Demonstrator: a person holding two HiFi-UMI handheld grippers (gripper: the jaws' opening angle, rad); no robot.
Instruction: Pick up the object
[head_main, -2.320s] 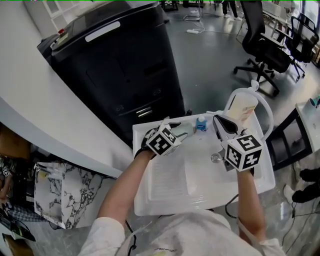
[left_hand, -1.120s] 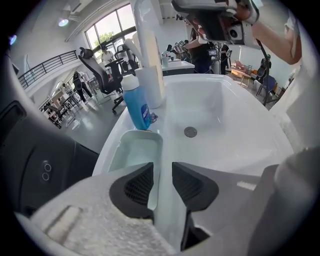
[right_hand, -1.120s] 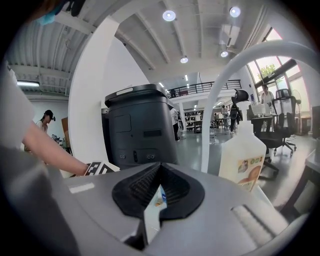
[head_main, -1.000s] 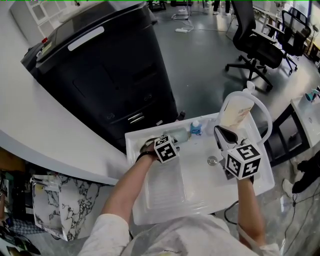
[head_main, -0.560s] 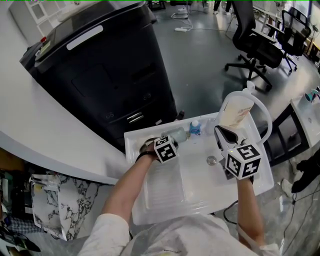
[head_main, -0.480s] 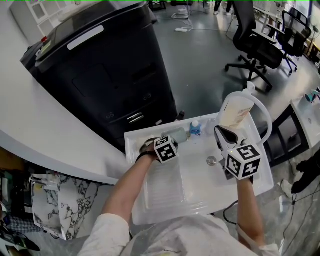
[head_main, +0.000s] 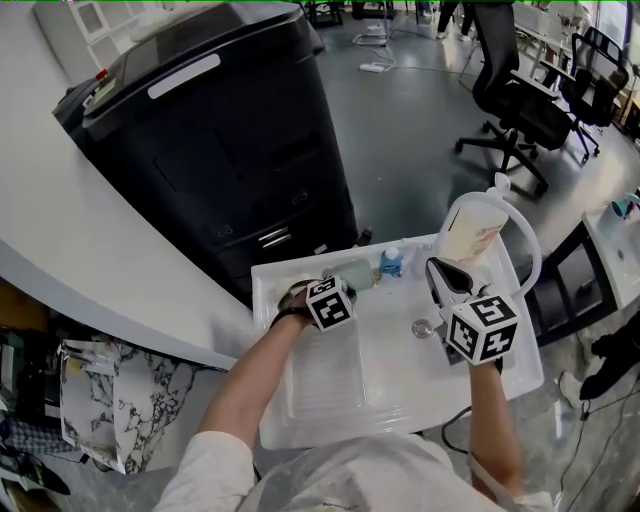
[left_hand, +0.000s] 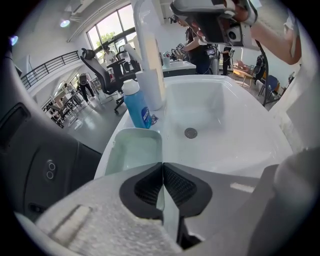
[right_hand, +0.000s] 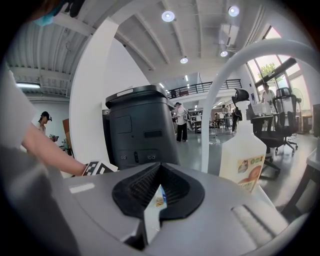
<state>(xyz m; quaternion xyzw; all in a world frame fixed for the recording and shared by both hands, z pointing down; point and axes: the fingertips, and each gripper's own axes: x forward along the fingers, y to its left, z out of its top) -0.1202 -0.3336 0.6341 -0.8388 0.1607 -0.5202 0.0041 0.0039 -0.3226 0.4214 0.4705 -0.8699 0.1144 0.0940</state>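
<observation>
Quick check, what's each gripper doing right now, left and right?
Left gripper: jaws closing, pinched on the thin wall of the pale green tub.
Right gripper: shut, nothing held.

No legible text anywhere; labels on the white bottle (right_hand: 243, 160) and blue bottle (left_hand: 137, 107) too blurred

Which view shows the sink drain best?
Left gripper view: the drain lies plain and unobstructed in the basin. The head view shows the drain tiny and far off; the right gripper view misses it entirely.
</observation>
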